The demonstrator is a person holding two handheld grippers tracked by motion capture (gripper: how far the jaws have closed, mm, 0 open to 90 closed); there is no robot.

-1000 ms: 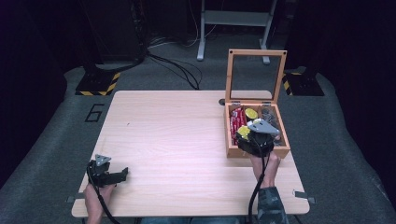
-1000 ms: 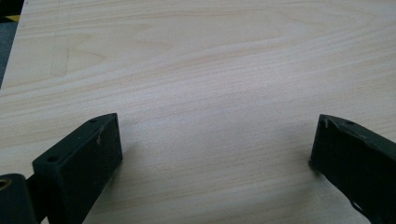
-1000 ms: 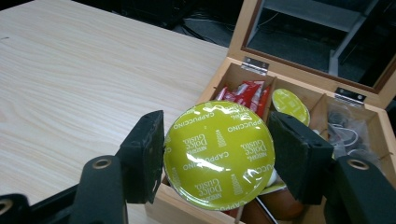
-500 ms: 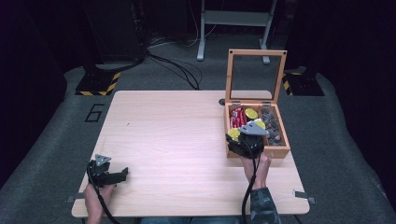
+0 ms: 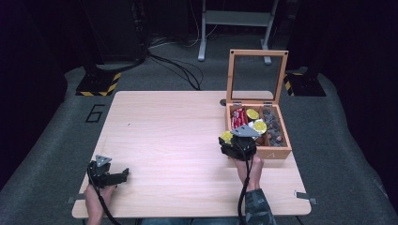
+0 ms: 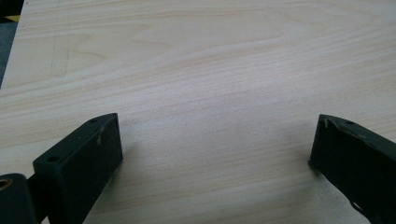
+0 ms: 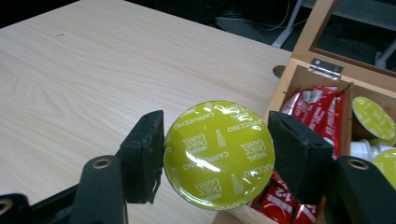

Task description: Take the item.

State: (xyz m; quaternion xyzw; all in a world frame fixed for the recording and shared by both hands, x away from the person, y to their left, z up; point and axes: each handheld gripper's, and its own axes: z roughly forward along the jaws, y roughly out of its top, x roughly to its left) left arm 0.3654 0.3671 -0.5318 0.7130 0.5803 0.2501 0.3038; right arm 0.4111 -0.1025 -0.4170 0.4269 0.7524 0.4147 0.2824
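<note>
The right claw (image 7: 217, 158) is squeezed shut on a green coffee pod (image 7: 218, 154), held up at the left edge of the wooden box (image 5: 277, 151) — out, but not set down yet, I think. More pods wait inside. The left claw (image 6: 215, 154) rests wide open on the table (image 5: 169, 136), lower left.

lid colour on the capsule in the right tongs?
Yellow-green foil lid with white lettering, clearest in the right gripper view.

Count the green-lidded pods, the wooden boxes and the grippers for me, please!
Green-lidded pods: 3
Wooden box: 1
Grippers: 2, the left gripper and the right gripper
Total: 6
</note>
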